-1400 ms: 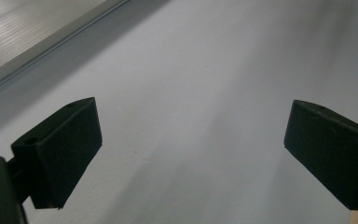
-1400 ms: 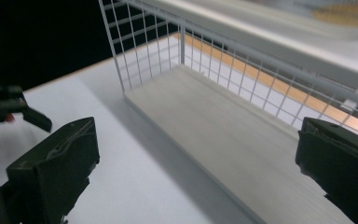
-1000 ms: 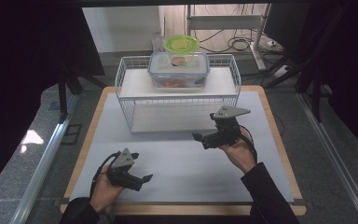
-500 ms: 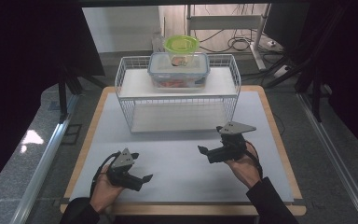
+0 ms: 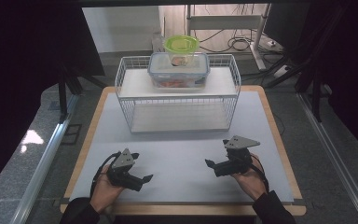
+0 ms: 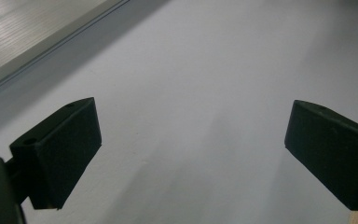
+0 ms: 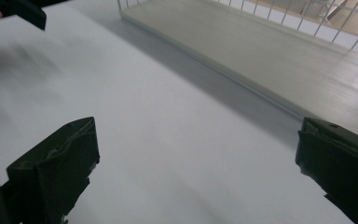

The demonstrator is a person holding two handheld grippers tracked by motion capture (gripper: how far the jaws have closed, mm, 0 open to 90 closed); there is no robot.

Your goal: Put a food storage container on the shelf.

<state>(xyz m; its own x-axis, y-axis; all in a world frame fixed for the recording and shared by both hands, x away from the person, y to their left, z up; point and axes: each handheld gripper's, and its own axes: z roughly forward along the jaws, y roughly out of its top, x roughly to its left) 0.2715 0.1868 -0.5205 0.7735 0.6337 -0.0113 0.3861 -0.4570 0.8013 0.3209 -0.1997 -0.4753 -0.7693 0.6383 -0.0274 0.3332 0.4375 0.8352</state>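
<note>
Left tool (image 5: 140, 179): mine, low over the grey mat (image 5: 182, 158) at the near left of the bench; jaws spread wide, nothing between them, seen plainly in the left gripper view.
Left hand (image 5: 103, 192): wrapped around the handle from below, forearm coming in from the near edge, jaws aimed across the mat toward the right.
Wire rack (image 5: 126, 100): white, two-tiered, standing at the far middle of the bench, well apart from both tools.
Clear container (image 5: 179, 74): on the rack's top shelf, blue-rimmed lid on, something orange inside; the nearest thing for me to work on.
Green-lidded tub (image 5: 181, 46): seems to sit on top of the clear container; whether it truly rests on it I cannot tell.
How it handles: I judge the container stiff plastic, smooth and a bit slippery, moderately heavy with its contents, and whatever is stacked on it may slide if I tilt.
Where to grip: by the lid rim at a short end, kept level.
Right tool (image 5: 210, 164): near right of the mat, jaws apart and empty.
Right hand (image 5: 247, 177): palm under the handle, jaws pointing left and slightly toward the rack.
</note>
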